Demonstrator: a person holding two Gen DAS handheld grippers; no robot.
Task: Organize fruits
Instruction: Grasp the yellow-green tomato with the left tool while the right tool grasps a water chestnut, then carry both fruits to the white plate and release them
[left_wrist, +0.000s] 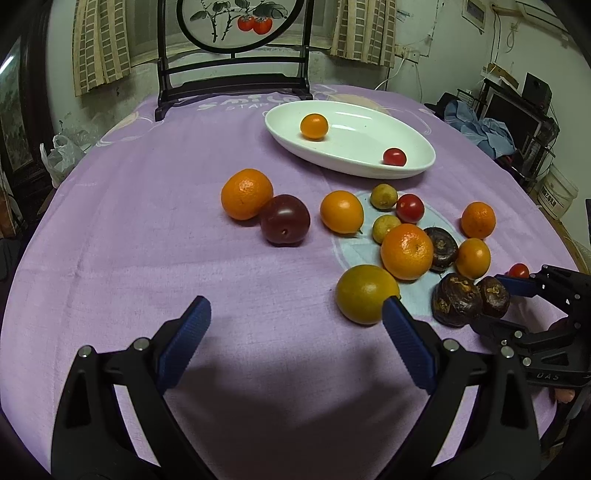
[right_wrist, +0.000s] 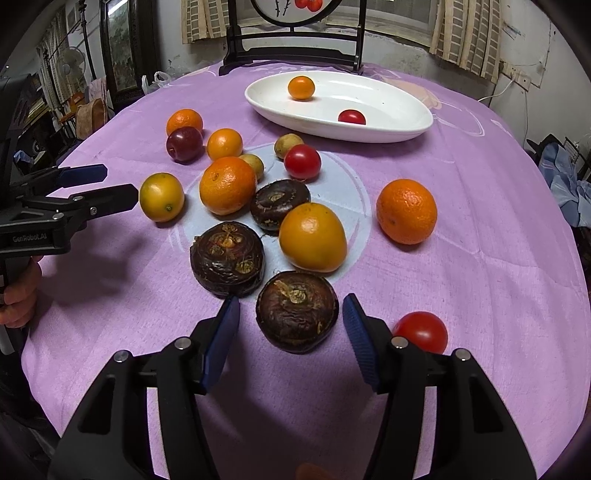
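Observation:
A white oval dish (left_wrist: 424, 147) (right_wrist: 413, 110) at the far side of the purple cloth holds a small orange (left_wrist: 314, 126) and a cherry tomato (left_wrist: 394, 157). Several oranges, tomatoes, a plum (left_wrist: 284, 219) and dark water chestnuts lie loose on the cloth. My right gripper (right_wrist: 291, 301) (left_wrist: 491, 301) straddles the nearest water chestnut (right_wrist: 297, 315), with a gap at each pad. My left gripper (left_wrist: 295, 306) (right_wrist: 122, 183) is open above bare cloth, its right finger just in front of a yellow-orange fruit (left_wrist: 365, 293) (right_wrist: 161, 197).
A dark wooden stand (left_wrist: 236, 74) with a round painted panel sits at the table's far edge behind the dish. A red tomato (right_wrist: 421, 330) lies just right of my right gripper's finger. Bare cloth spreads to the left and near side.

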